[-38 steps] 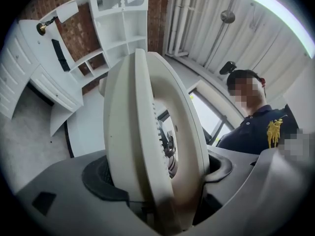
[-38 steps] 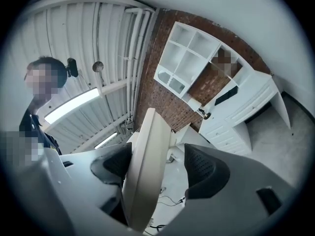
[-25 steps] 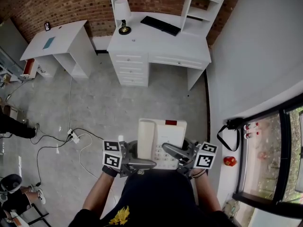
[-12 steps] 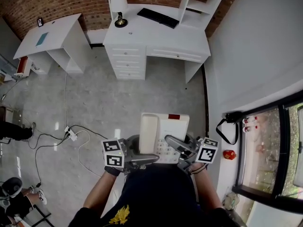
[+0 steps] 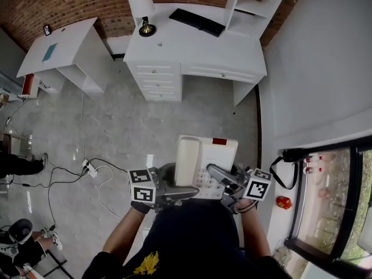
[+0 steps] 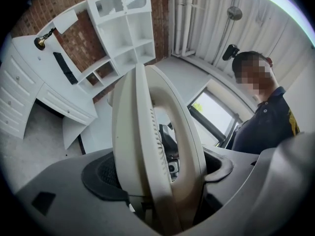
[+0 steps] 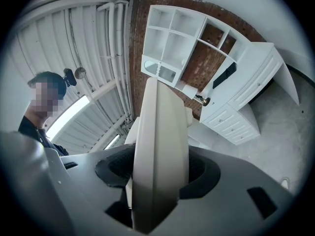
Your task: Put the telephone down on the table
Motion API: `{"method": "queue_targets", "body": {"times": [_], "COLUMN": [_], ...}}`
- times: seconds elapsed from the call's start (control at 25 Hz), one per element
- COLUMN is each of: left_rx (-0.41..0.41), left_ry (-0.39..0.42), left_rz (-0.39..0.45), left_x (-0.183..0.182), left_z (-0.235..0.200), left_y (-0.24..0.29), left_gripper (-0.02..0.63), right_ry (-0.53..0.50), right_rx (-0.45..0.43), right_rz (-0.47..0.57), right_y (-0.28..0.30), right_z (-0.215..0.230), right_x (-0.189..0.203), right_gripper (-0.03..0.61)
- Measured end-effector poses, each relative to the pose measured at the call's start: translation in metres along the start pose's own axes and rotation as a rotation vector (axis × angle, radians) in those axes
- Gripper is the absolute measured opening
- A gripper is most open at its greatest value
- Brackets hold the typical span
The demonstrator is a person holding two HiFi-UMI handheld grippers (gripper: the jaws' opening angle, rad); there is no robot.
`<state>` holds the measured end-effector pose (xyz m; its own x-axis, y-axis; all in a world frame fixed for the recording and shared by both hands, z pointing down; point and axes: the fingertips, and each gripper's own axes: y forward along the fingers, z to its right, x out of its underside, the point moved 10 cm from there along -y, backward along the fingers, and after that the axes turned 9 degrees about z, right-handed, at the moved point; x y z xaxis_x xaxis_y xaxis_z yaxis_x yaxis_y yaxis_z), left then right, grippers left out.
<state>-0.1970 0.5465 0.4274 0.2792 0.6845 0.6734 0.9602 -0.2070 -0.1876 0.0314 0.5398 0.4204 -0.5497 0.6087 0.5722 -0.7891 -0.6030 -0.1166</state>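
The telephone (image 5: 206, 164), a cream desk set with its handset (image 5: 187, 160) lying in the cradle, is up in the air over the grey floor (image 5: 133, 121). It sits just in front of the person's waist, well apart from the white worktop (image 5: 197, 48) by the brick wall.

The left gripper (image 5: 180, 193) has its fingers (image 6: 64, 195) clamped on the handset-side edge. The right gripper (image 5: 224, 185) has its fingers (image 7: 256, 181) clamped on the opposite edge. Each grips only a narrow rim of the casing.

That thin hold is my worry. If the two hands drift apart or one dips, an edge could pull free and the set would drop to the floor. The handset looks loose in its cradle, so a tilt toward that side might slide it off.

On the worktop, the keyboard (image 5: 197, 22) and the lamp (image 5: 141, 10) take up the back. Setting down too deep could land the base on the keyboard and leave it rocking. The cables (image 5: 87, 170) on the floor to the person's left could catch a foot.
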Motion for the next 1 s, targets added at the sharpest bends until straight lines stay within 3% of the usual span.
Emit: {"method": "queue_targets", "body": {"times": [0.48, 1.0], "left_rx": [-0.066, -0.084], "left_ry": [0.007, -0.012], "left_rz": [-0.034, -0.017], "left_x": [-0.102, -0.154], "left_z": [-0.100, -0.189], "left_y": [0.130, 0.176], "left_gripper": [0.436, 0.436], "right_ry": [0.020, 0.024], "right_rx": [0.004, 0.057], "right_rz": [0.009, -0.006], "right_y": [0.030, 0.072], "right_z": [0.108, 0.184], "right_x": [-0.157, -0.232], "right_gripper": [0.247, 0.259]}}
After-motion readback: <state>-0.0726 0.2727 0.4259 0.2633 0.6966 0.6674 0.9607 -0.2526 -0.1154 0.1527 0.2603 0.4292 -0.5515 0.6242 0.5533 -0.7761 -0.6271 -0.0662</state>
